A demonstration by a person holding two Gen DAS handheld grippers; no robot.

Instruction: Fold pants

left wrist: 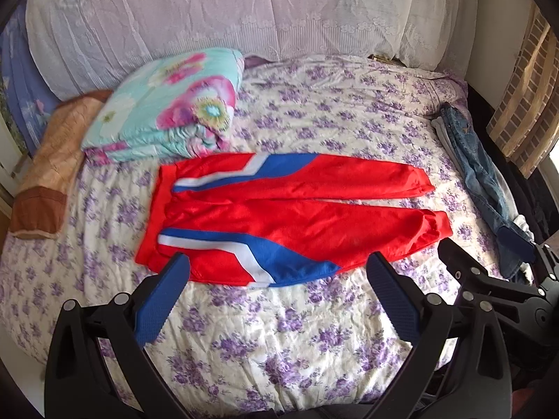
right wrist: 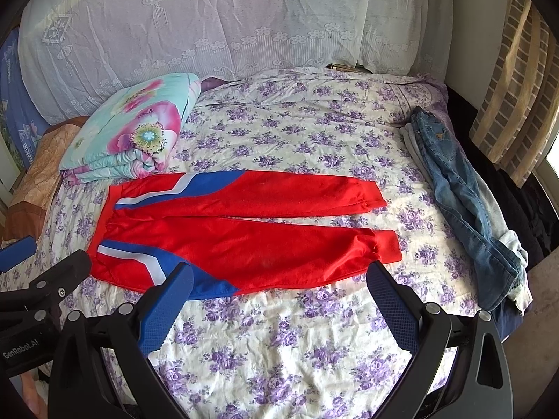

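Note:
Red pants (left wrist: 293,216) with blue and white side stripes lie flat on the bed, waistband to the left, both legs stretched to the right; they also show in the right wrist view (right wrist: 244,234). My left gripper (left wrist: 279,265) is open and empty, hovering over the near edge of the pants. My right gripper (right wrist: 279,276) is open and empty, also above the near edge. The right gripper shows at the right of the left wrist view (left wrist: 489,262); the left gripper shows at the left of the right wrist view (right wrist: 42,262).
The bed has a purple-flowered sheet (left wrist: 279,342). A folded floral quilt (left wrist: 167,108) and a brown pillow (left wrist: 49,171) lie at the left. Blue jeans (right wrist: 464,195) on grey clothing lie along the right edge. A lace curtain (right wrist: 209,17) hangs behind.

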